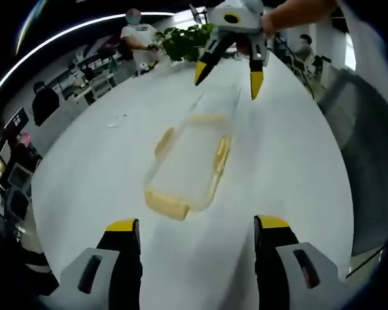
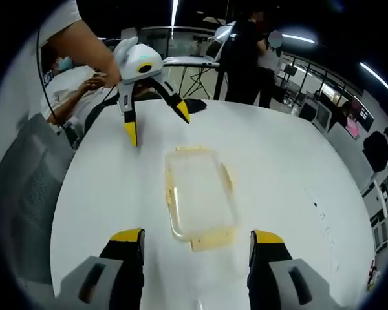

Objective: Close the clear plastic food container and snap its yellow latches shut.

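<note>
A clear plastic food container [image 1: 186, 166] with yellow latches lies on the white table [image 1: 90, 174], its lid resting on top. In the left gripper view my left gripper [image 1: 197, 225] stands open just short of its near end, and the right gripper [image 1: 227, 72] hovers open beyond its far end. In the right gripper view the same container [image 2: 199, 194] lies ahead of my open right gripper [image 2: 197, 237], with a yellow latch [image 2: 212, 240] between the jaws' tips. The left gripper [image 2: 156, 124] hangs open past the far end. Nothing is held.
A grey chair [image 1: 365, 161] stands at the table's edge, seen also as a chair [image 2: 26, 187] in the right gripper view. A potted plant [image 1: 189, 40] sits at the table's far end. People [image 1: 137, 39] sit and stand around desks beyond.
</note>
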The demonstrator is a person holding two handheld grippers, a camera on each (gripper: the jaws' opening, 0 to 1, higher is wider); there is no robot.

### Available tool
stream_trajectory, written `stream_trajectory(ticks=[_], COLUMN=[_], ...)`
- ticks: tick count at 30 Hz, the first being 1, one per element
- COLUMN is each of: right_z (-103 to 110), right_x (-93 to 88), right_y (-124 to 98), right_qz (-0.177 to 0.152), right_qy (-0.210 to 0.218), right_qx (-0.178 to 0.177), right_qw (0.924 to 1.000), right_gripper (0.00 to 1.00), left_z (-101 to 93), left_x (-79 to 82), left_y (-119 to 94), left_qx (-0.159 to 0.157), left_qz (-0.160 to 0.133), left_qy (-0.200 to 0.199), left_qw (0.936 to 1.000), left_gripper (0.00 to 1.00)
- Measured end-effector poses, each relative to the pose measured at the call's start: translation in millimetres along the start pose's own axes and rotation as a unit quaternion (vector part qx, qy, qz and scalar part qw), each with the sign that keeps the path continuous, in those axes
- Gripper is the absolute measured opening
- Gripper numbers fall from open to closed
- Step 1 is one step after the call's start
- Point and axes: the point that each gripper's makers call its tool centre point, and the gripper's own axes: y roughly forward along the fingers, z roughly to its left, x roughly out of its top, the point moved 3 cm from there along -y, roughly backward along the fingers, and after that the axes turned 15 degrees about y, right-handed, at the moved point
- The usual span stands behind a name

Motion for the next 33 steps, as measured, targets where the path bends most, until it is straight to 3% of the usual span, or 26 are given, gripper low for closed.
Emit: stream_trajectory(ticks=[13,22,33], right_z=[-14.8,-21.6,-20.6], right_x=[-5.1,-2.2,-3.4], right_y=[9.7,15.6,28.3], right_qz=[0.029,0.036,0.057], right_qy=[-0.025,-0.034,-0.051], right_qx=[0.003,0.006,0.018], right_qw=[0.9992,0.9988,0.9969], right_gripper=[0.63,0.6,0.59], left_z=[19.2,30.6,36.1], left_x=[-4.0,-5.1,-15.5], left_y=[6.9,14.3,21.6], left_qx=[-0.025,-0.028,-0.053], left_qz=[0.011,0.014,0.037], left_qy=[0.055,0.065,0.117], left_qw=[0.9981,0.9974,0.991], left_gripper=[0.67,0.67,0.62])
